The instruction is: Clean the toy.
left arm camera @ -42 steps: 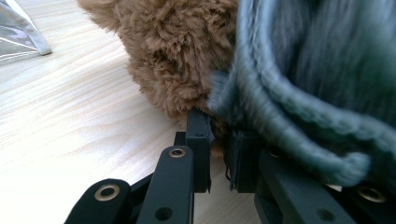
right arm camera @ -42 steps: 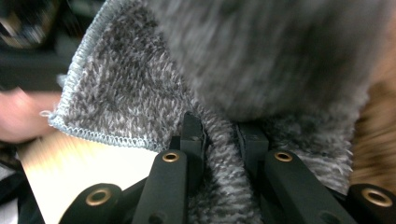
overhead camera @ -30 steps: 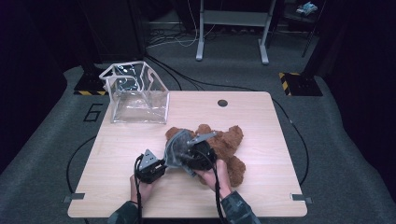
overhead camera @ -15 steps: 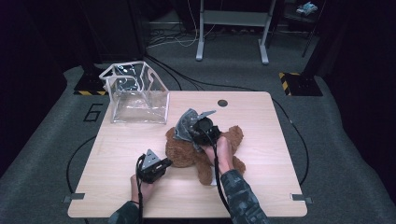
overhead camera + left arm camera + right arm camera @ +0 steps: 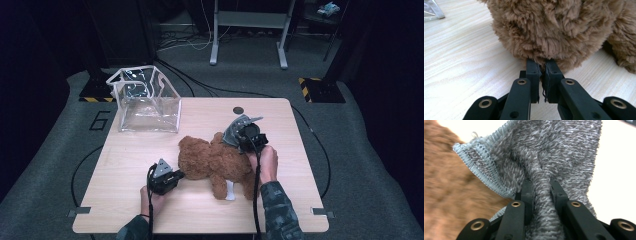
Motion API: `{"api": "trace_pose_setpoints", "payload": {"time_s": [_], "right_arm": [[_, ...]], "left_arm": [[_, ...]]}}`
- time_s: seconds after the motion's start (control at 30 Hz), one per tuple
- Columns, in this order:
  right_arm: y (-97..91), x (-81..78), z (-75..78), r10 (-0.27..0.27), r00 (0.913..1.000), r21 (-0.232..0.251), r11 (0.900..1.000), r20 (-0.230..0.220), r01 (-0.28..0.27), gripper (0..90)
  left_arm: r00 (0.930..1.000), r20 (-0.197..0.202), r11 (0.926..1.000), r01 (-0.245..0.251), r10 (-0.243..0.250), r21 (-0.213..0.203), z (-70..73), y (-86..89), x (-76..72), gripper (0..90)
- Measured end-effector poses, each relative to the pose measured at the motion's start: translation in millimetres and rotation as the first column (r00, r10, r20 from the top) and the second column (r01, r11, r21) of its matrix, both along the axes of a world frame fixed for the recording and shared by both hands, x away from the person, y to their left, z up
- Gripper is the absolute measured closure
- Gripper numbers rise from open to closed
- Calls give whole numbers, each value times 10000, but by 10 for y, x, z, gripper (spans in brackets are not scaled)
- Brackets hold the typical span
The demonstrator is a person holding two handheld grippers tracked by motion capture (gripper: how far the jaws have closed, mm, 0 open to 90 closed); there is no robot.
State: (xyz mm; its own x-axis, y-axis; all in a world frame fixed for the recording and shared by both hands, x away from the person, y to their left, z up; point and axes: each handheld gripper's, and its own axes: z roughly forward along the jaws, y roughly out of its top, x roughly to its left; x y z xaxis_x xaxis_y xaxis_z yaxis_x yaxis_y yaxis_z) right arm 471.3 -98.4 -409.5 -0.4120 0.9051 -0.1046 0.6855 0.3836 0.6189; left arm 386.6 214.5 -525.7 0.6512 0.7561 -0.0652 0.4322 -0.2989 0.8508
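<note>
**Both claws clamped: bear fur left, grey cloth right**

Wooden desk (image 5: 150, 150) on grey carpet. High view: brown teddy bear (image 5: 215, 160) lies mid-desk, clear bag (image 5: 147, 100) at far left corner; left claw (image 5: 176, 175) at the bear's near edge, right claw (image 5: 239, 134) holds grey cloth (image 5: 235, 127) above it.

Left gripper view: claw (image 5: 541, 72) clenched on bear fur (image 5: 549, 30).

Right gripper view: claw (image 5: 541, 192) pinching cloth (image 5: 549, 152).

A brown teddy bear (image 5: 215, 162) lies on the wooden table (image 5: 130, 150). The left gripper (image 5: 176, 176) meets its near-left edge. The right gripper (image 5: 240, 134) holds a grey cloth (image 5: 236, 127) above the bear's far side. A clear bag (image 5: 147, 100) stands at the far-left corner.
</note>
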Motion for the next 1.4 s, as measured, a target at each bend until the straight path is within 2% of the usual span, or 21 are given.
{"api": "trace_pose_setpoints", "payload": {"time_s": [0.13, 0.27, 0.33, 0.4, 0.43, 0.5, 0.57, 0.6, 0.67, 0.7, 0.73, 0.77, 0.8, 0.87, 0.9, 0.93, 1.0, 1.1, 1.13, 1.23, 1.4], "right_arm": [[-125, 8, -55, -355, 9992, -51, 9994, -155, 354, 771], [-310, 18, -178, -886, 9943, -173, 9960, -588, 878, 770], [-451, -3, -189, -1102, 9919, 320, 9932, -633, 1124, 770], [-485, -45, -76, -1042, 9936, 771, 9912, -427, 1073, 769], [-485, -45, -76, -1042, 9936, 771, 9912, -427, 1073, 769], [-417, -107, 188, -740, 9972, 1368, 9880, 102, 720, 769], [-360, -121, 272, -540, 9983, 1488, 9876, 212, 503, 769], [-217, -139, 410, -76, 9987, 1611, 9869, 500, -6, 769], [-41, -149, 500, 408, 9972, 1794, 9824, 629, -515, 768], [-41, -149, 500, 408, 9972, 1794, 9824, 629, -515, 768], [176, -152, 520, 924, 9938, 1863, 9771, 622, -1026, 768], [176, -152, 520, 924, 9938, 1863, 9771, 622, -1026, 768], [409, -152, 471, 1510, 9872, 1569, 9750, 522, -1574, 765], [600, -145, 357, 1861, 9824, 1490, 9711, 183, -1867, 764], [600, -145, 357, 1861, 9824, 1490, 9711, 183, -1867, 764], [704, -121, 214, 1982, 9801, 1157, 9737, -64, -1962, 764], [708, -102, 151, 2045, 9787, 1092, 9734, -194, -2013, 765], [602, -80, 75, 1789, 9833, 1435, 9746, -348, -1722, 767], [497, -91, 89, 1525, 9881, 1336, 9798, -187, -1487, 767], [386, -96, 102, 1288, 9914, 1420, 9820, -228, -1243, 767], [-28, -90, 91, 378, 9987, 1789, 9834, -329, -313, 768]], "left_arm": [[10000, -69, 9998, 7, -5, 193, 0, -7, 8, 839], [9998, -212, 9998, 4, 0, 195, 2, -15, 8, 839], [9999, -153, 9997, 21, -18, 252, 4, -11, 8, 838], [9999, -125, 9996, 44, -40, 266, 4, -7, 8, 837], [9999, -89, 9995, 56, -53, 300, 5, -5, 8, 837], [10000, 15, 9999, -6, 6, 157, -1, -14, -4, 835], [10000, 17, 9999, 7, -7, 158, 0, -13, -5, 834], [9999, 67, 9998, 74, -75, 205, 4, -3, -6, 834], [10000, 60, 9998, 75, -76, 202, 3, -5, -5, 833], [9999, 51, 9997, 104, -105, 229, 5, -2, -5, 833], [9999, 10, 9997, 102, -102, 217, 4, -5, -6, 833], [9999, 10, 9997, 102, -102, 217, 4, -5, -6, 833], [10000, -36, 9998, 72, -71, 172, 2, -10, -6, 834], [9999, -113, 9997, 102, -99, 243, 7, -8, -8, 834], [9999, -113, 9997, 102, -99, 243, 7, -8, -8, 834], [9999, -82, 9996, 82, -80, 265, 6, -10, -5, 834], [10000, -4, 9998, -9, 9, 193, -1, -18, -5, 834], [10000, -40, 9997, 42, -42, 238, 4, -13, -6, 833], [10000, -22, 9998, 3, -3, 212, -2, -21, -5, 833], [10000, -29, 9997, -18, 19, 235, -2, -22, -4, 834], [10000, -52, 9991, 84, -82, 412, 5, -16, 3, 834]]}}
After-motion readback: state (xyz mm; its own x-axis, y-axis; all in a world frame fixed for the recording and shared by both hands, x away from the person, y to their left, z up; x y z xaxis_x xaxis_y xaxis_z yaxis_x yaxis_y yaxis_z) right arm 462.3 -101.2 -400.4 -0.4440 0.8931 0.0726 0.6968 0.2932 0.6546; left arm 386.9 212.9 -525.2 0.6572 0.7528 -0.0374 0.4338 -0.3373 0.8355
